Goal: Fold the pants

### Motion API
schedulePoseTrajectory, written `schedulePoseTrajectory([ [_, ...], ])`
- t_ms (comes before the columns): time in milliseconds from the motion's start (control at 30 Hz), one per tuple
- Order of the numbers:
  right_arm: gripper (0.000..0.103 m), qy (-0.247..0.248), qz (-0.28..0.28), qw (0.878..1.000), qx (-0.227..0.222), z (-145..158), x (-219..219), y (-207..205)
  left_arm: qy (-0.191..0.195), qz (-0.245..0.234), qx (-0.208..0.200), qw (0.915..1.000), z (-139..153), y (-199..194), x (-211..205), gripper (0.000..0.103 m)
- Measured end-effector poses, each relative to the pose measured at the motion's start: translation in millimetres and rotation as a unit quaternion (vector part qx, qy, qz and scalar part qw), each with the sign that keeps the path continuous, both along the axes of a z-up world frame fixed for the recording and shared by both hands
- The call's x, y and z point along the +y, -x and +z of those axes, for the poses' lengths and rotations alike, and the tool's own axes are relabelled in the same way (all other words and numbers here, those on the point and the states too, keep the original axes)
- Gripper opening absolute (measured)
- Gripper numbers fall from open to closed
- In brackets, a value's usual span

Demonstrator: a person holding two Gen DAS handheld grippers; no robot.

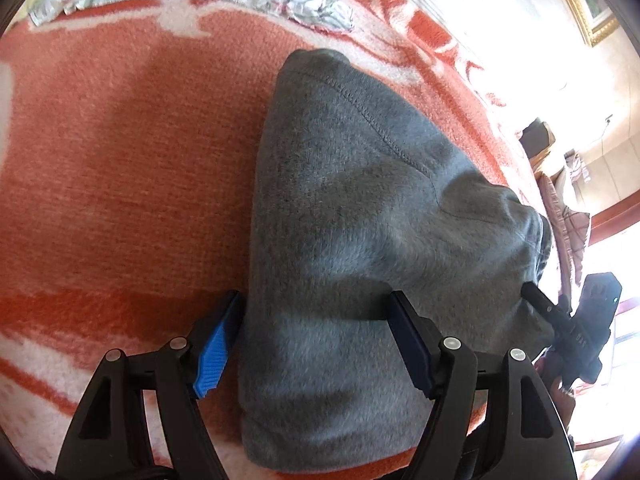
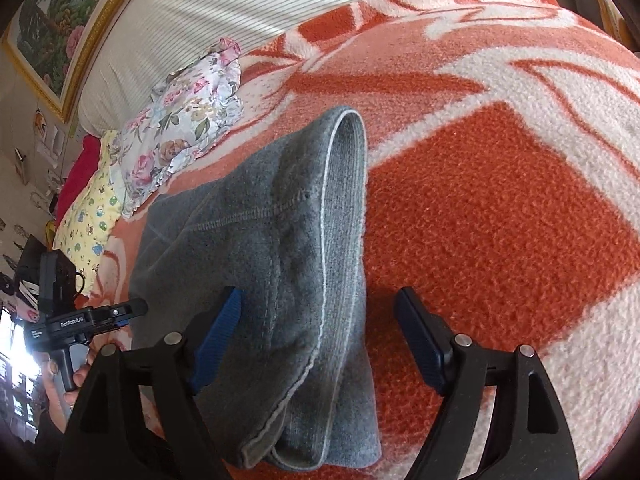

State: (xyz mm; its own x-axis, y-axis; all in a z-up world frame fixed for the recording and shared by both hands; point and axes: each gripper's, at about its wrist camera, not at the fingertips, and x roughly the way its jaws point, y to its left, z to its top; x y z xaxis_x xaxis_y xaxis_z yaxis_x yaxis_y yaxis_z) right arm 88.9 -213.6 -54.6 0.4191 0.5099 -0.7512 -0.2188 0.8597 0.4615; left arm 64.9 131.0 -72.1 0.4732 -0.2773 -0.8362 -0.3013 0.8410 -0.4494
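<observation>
Pants [image 1: 360,216] lay between the spread fingers of both the left hand-held gripper [image 1: 316,336] and right hand-held gripper [image 2: 320,332], neither clamping, seemingly released to settle as a folded bundle on the orange blanket [image 2: 500,208] covering the bed.

A home bedroom: an orange-and-white blanket [image 2: 500,208] on a bed, floral pillows [image 2: 188,120], a gilt-framed painting [image 2: 60,24].

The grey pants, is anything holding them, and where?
Nothing holds the grey pants. The left hand-held gripper and the right hand-held gripper are open, straddling the folded fabric.
</observation>
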Motion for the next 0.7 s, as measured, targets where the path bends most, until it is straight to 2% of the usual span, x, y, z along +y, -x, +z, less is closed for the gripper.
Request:
schedulePoseTrajectory([
  [167,0.078,-0.016,0.012,1.0,-0.002,-5,12,-3,0.003,0.005,-0.008,1.0,-4,-13,-2,0.075],
  [200,0.071,-0.025,0.01,1.0,-0.003,-6,13,-3,0.001,0.004,-0.011,0.9999,-4,-16,-4,0.071],
  [233,0.068,-0.027,0.007,1.0,-0.003,-8,13,-3,0.0,0.003,-0.015,0.9999,-4,-17,-5,0.067],
  [267,0.065,-0.027,0.004,1.0,-0.005,-9,14,-3,0.0,0.0,-0.019,0.9998,-3,-18,-6,0.056],
  [300,0.058,-0.029,0.005,1.0,-0.007,-9,14,-2,-0.002,-0.002,-0.023,0.9997,-1,-19,-8,0.048],
  [333,0.053,-0.031,0.007,0.999,-0.01,-8,14,0,-0.004,-0.002,-0.028,0.9996,0,-18,-9,0.045],
  [400,0.045,-0.033,0.009,0.999,-0.013,-5,15,2,-0.005,-0.005,-0.037,0.9993,4,-16,-10,0.03],
  [500,0.04,-0.02,0.011,0.999,-0.025,3,20,5,-0.004,-0.004,-0.046,0.9989,11,-14,-10,0.024],
  [700,0.037,0.005,0.022,0.998,-0.051,25,36,6,-0.014,-0.006,-0.064,0.9979,28,-5,-8,0.021],
])
